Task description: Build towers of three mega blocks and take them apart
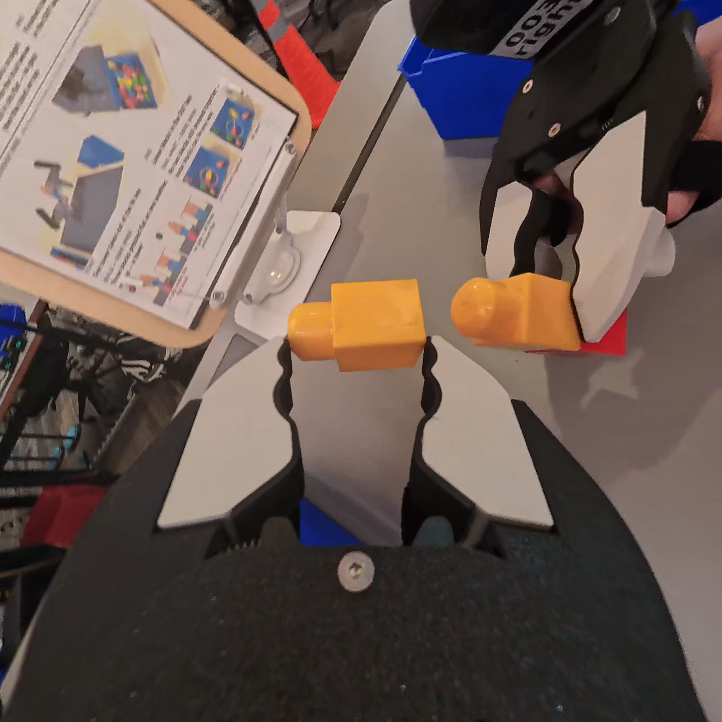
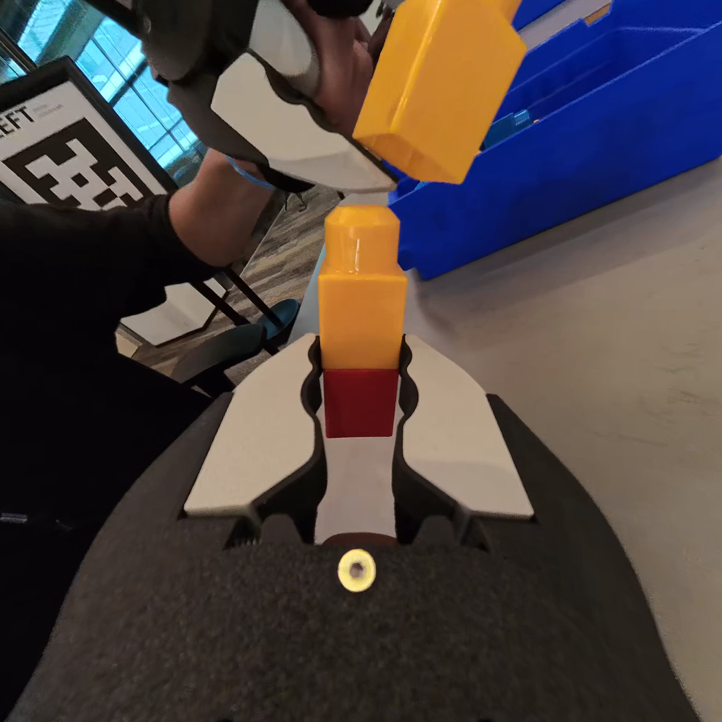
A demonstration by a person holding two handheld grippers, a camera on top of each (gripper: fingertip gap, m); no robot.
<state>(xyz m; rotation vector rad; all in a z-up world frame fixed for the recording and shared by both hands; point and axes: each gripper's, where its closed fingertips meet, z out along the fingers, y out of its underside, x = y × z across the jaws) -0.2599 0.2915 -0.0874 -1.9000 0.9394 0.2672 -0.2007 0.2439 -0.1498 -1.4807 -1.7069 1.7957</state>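
Left tool (image 1: 356,344) gripping yellow block (image 1: 375,324), glossy, single-studded

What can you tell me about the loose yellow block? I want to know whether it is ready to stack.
The loose yellow block is glossy plastic: a square body with one rounded stud, its hollow underside visible in the right wrist view. The left tongs pinch it at the fingertips, lifted and tilted, apart from the yellow-on-red stack, whose stud faces its base.
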